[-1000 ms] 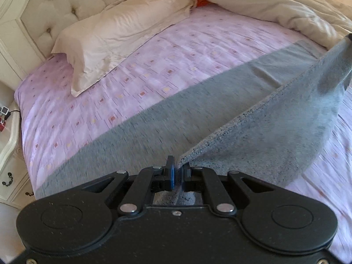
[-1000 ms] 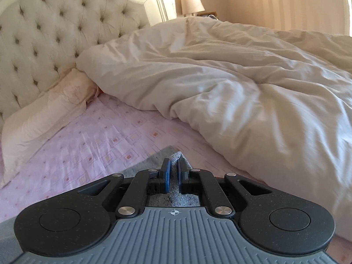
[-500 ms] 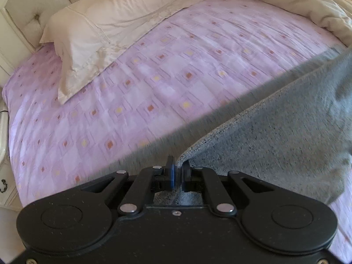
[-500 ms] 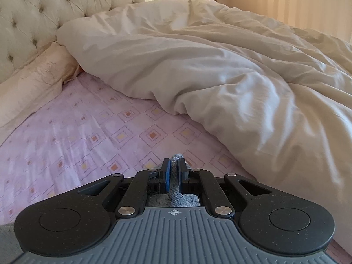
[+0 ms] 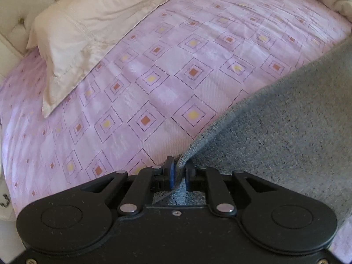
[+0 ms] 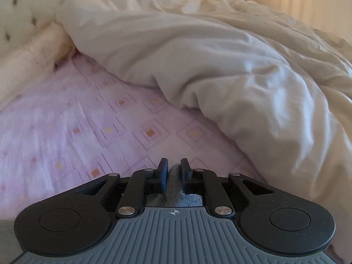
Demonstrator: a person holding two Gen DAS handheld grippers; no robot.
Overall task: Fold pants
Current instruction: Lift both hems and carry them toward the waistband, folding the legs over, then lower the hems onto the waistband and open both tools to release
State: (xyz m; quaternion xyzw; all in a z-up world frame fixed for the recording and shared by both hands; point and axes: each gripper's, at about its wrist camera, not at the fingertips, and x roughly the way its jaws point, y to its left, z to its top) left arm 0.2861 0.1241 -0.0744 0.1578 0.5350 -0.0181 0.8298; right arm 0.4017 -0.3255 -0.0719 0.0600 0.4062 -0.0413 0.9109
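Pinching the grey pants (image 5: 286, 136) in both my left tongs (image 5: 178, 171) and right tongs (image 6: 174, 170), I hold them above the pink sheet (image 5: 154, 70), near the pillow (image 5: 92, 26).

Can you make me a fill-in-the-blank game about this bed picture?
1. The left gripper is pinching the ____ pants.
2. The bedsheet is pink with little ____ shapes on it.
3. In the left view, the pillow lies on the ____ side of the picture.
4. Beside the right gripper is a big, rumpled white ____.

Missing words: gray; diamond; left; duvet
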